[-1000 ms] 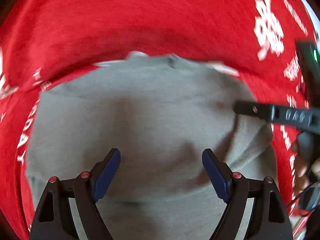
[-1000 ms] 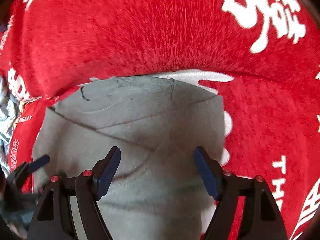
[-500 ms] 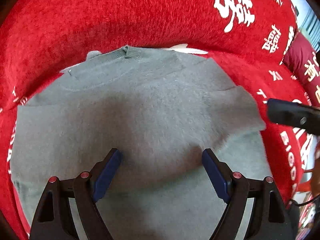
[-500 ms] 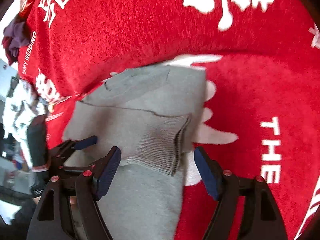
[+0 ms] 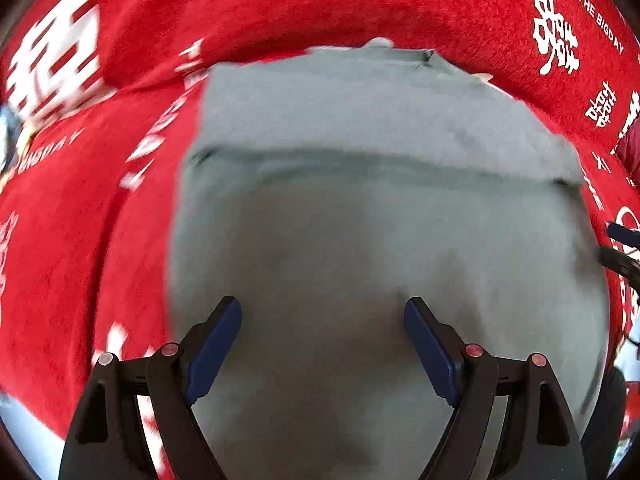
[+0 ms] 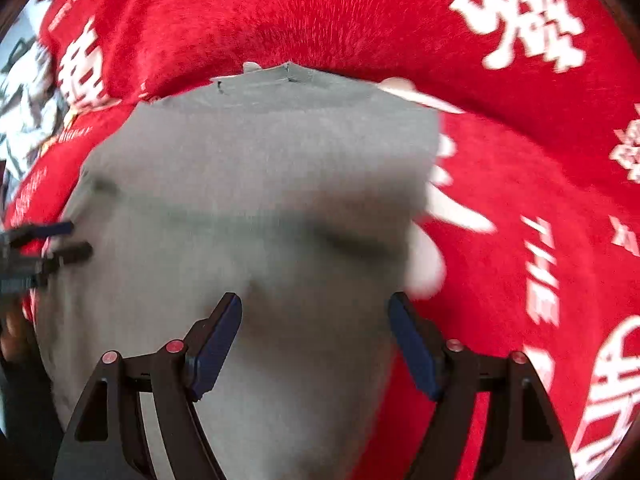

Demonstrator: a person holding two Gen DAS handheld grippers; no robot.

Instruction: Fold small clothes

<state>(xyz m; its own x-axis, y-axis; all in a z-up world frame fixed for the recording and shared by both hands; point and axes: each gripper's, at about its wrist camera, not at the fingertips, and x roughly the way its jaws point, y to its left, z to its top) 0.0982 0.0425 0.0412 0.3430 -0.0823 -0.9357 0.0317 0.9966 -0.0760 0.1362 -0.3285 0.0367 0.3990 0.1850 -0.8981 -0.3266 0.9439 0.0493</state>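
The grey knit sweater [image 5: 360, 220] lay flat on the red plush cover with white lettering [image 5: 280, 8], sleeves folded across its body. Judging by that, the next fold would go best with each side gripped near the hem and lifted evenly toward the collar. The left gripper [image 5: 322, 344] and right gripper [image 6: 314, 340] hung over the sweater's lower half, jaws apart, holding nothing. Half a second earlier the right sleeve cuff lay in plain sight between the right fingers; now smooth cloth showed there.
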